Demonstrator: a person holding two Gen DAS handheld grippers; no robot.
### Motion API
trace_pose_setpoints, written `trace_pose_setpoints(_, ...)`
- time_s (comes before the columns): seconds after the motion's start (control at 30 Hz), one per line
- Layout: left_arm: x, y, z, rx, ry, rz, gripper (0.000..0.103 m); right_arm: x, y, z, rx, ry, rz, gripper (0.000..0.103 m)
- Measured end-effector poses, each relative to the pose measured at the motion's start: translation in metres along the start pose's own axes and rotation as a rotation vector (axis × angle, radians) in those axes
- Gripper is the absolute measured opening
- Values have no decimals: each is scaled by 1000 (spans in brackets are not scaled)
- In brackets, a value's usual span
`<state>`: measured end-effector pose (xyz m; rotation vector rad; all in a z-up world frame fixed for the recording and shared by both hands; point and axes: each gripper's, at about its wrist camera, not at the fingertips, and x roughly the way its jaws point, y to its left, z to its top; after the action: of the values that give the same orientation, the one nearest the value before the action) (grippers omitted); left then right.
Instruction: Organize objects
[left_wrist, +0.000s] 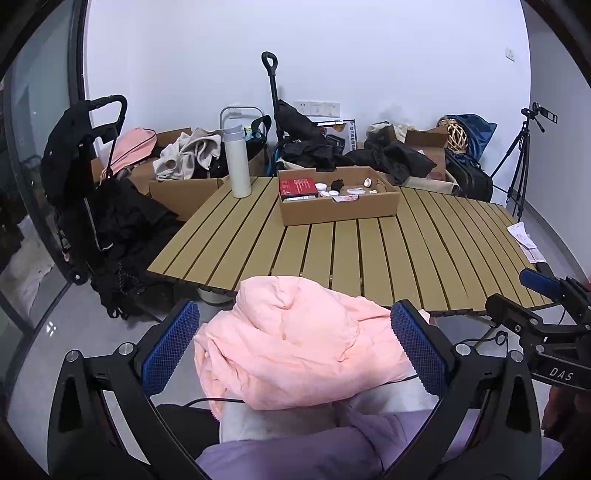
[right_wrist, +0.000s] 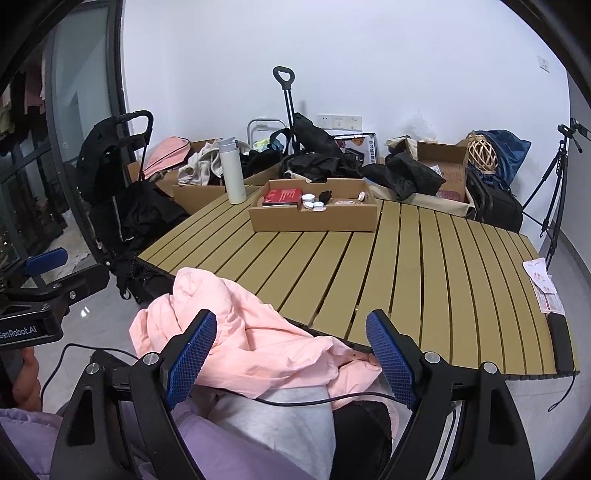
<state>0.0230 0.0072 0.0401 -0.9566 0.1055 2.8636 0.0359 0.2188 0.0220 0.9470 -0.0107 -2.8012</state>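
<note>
Left wrist view: left tool (left_wrist: 293, 341) is held released w/ pads either side of pink jacket (left_wrist: 291, 343), no grip seen. Right tool (right_wrist: 291, 360) also released. Jacket is bunched at near edge of bench (left_wrist: 369, 251), partly on lap.

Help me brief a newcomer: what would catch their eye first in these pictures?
The crumpled pink garment at the near table edge, lying between the open left gripper. Then the cardboard tray of small items and the white bottle standing beside it on the slatted table.
</note>
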Motion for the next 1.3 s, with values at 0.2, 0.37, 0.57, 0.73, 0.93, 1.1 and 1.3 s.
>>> trace_pose_setpoints(0.2,-1,0,0,1,0,0,103,-2,-2,1,14,-3,-4,86)
trace_pose_setpoints(0.37,-1,-1,0,1,1,-1,103,-3,-3,1,22,-7,-15,86)
trace_pose_setpoints(0.57,-2,-1,0,2,-1,-1,103,-3,-1,2,17,-6,-13,86)
trace_pose_setpoints(0.73,-2,0,-1,0,1,-1,103,-3,-1,2,16,-4,-12,86)
trace_pose_setpoints(0.93,-2,1,-1,1,0,0,103,-3,-1,2,16,-6,-13,86)
trace_pose_setpoints(1.1,-1,1,-1,0,4,2,103,-3,0,1,17,-5,-12,86)
trace_pose_setpoints(1.3,9,-1,-3,1,66,-9,103,-1,1,0,20,8,-10,86)
